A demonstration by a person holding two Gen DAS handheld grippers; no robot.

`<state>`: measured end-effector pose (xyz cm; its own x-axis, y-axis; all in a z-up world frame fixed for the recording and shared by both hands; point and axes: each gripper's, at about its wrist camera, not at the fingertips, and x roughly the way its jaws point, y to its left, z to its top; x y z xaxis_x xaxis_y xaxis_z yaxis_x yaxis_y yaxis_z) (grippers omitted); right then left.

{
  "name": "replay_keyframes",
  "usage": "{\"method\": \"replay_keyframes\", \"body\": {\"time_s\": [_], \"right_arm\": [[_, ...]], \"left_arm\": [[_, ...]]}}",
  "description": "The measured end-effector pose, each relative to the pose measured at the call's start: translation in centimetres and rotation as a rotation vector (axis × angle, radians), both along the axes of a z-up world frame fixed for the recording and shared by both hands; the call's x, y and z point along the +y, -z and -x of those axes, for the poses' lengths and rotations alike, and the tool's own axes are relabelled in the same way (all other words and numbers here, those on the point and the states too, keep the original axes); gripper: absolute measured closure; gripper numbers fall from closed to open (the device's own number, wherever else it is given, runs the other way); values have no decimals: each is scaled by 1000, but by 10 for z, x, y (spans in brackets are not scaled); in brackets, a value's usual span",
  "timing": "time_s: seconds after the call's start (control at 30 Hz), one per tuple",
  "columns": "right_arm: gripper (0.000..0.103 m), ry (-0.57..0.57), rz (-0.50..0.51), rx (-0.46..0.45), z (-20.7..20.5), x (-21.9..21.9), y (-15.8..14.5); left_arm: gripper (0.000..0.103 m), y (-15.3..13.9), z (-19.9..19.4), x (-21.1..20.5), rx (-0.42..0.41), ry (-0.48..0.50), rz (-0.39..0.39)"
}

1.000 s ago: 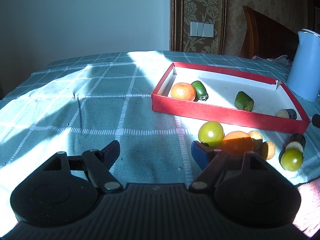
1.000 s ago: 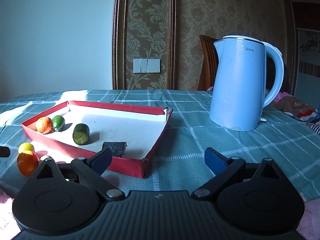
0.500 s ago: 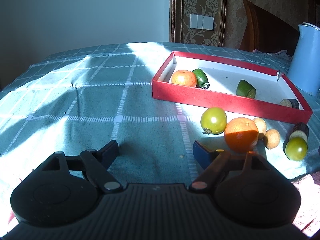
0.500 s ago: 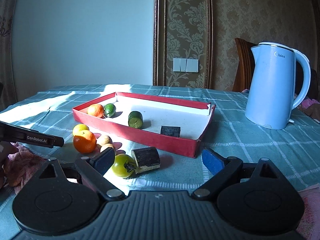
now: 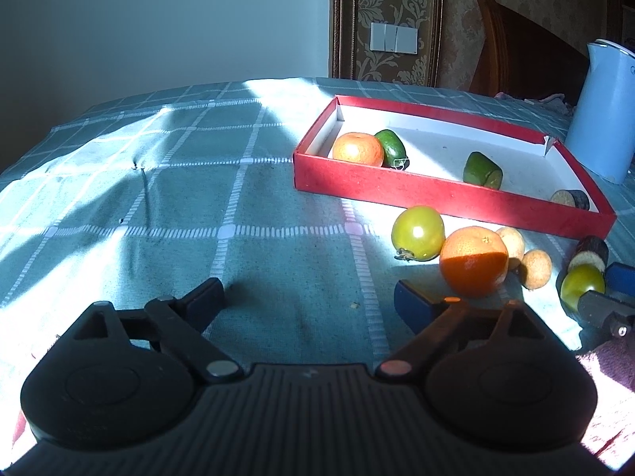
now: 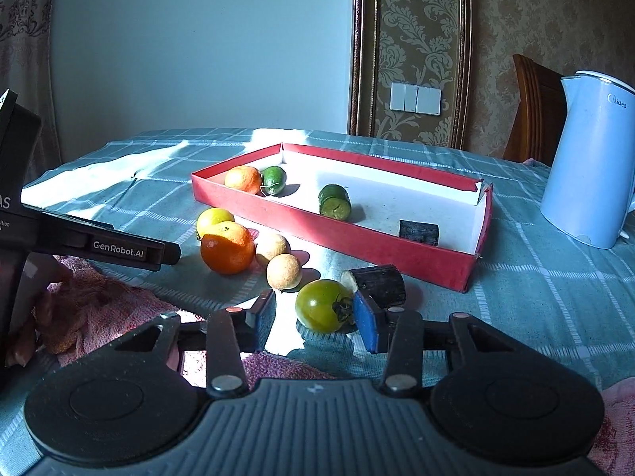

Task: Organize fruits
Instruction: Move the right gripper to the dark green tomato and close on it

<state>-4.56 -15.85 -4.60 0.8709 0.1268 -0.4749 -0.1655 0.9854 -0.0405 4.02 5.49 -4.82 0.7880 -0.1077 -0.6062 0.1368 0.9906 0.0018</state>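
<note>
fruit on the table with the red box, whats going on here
A person with a gripper in each hand is sorting fruit into the red box. The right gripper has just been closing around a green tomato on the cloth; the right pad touches it, the left not yet. The left gripper is open and empty near the orange. Four pieces already sit in the box.

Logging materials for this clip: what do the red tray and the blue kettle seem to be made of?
Red tray: looks like cardboard, matte red outside and white inside; its thin walls are folded, with a loose flap at one corner. Blue kettle: probably plastic, smooth pale blue with a soft sheen and a printed logo; it could be coated metal.
</note>
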Motion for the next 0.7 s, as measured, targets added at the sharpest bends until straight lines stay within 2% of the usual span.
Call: {"method": "replay_keyframes", "body": {"time_s": [0.27,0.33,0.5,0.6,0.7], "right_arm": [[60,27,22,33,-3,6,-2],[60,34,13,37,-3,5,-2],[61,55,31,40,-15,8,-2],[61,64,89,51,-21,15,-2],[60,73,54,69,-15,10,-2]], "left_arm": [[6,1,-1,0,5,3,-3],[0,2,-2,-1,11,4,-6],[0,2,-2,-1,13,3,-7],[0,2,-2,-1,13,3,-7],[0,2,-2,0,14,3,-6]]}}
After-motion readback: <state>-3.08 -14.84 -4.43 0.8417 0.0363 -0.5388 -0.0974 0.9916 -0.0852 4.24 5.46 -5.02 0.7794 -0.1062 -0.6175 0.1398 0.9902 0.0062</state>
